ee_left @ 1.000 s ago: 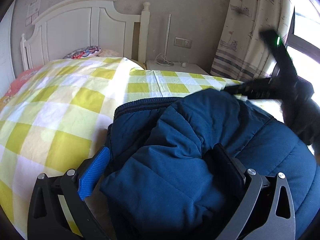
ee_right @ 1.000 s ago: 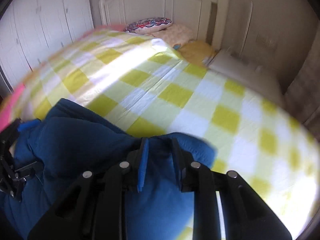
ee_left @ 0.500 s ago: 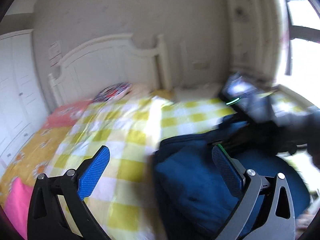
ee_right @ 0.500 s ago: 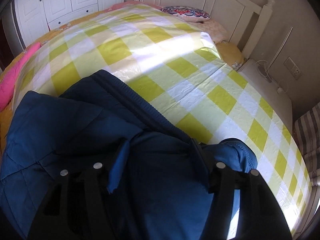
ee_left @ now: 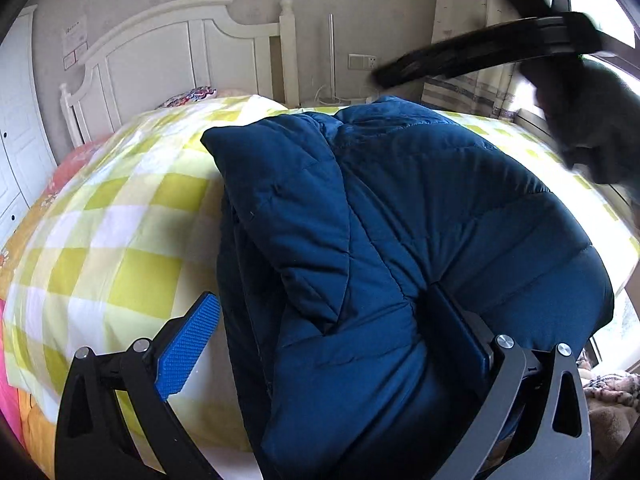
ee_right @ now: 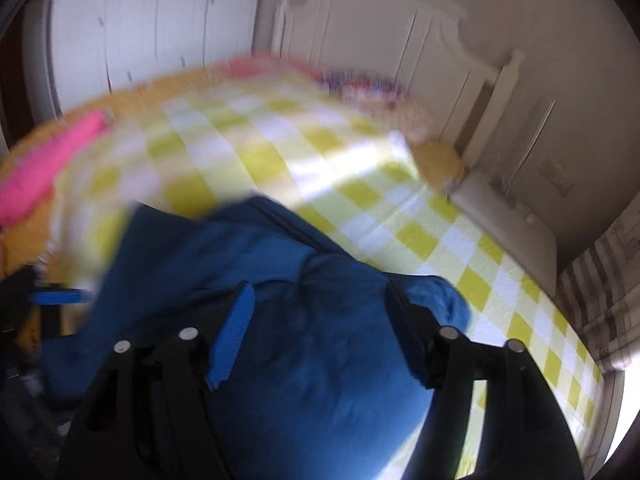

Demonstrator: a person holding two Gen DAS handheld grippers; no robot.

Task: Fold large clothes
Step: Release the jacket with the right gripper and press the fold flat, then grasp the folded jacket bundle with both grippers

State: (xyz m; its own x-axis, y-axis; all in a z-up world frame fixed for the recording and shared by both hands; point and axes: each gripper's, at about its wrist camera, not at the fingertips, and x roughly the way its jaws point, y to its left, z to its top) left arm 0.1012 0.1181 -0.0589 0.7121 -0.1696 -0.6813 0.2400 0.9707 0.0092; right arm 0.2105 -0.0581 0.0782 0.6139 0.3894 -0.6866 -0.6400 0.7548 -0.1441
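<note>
A dark blue padded jacket (ee_left: pixel 400 216) lies folded on the bed with the yellow and white checked cover (ee_left: pixel 120 208). My left gripper (ee_left: pixel 324 328) is open wide over the jacket's near end; the left blue pad (ee_left: pixel 188 344) is over the cover and the right finger presses into the fabric. My right gripper (ee_right: pixel 320 320) is open above the jacket (ee_right: pixel 280 280), nothing held. The right gripper also shows blurred at the top right of the left wrist view (ee_left: pixel 500 52).
A white headboard (ee_left: pixel 180 52) and a nightstand (ee_right: pixel 500 212) stand at the bed's far end. A patterned pillow (ee_left: pixel 188 96) lies near the headboard. White wardrobe doors (ee_right: pixel 140 32) are at left. A striped curtain (ee_left: pixel 472 40) hangs at right.
My right gripper opened, let go of the jacket and lifted away. My left gripper swung up and came back down over the jacket's near end, jaws open throughout.
</note>
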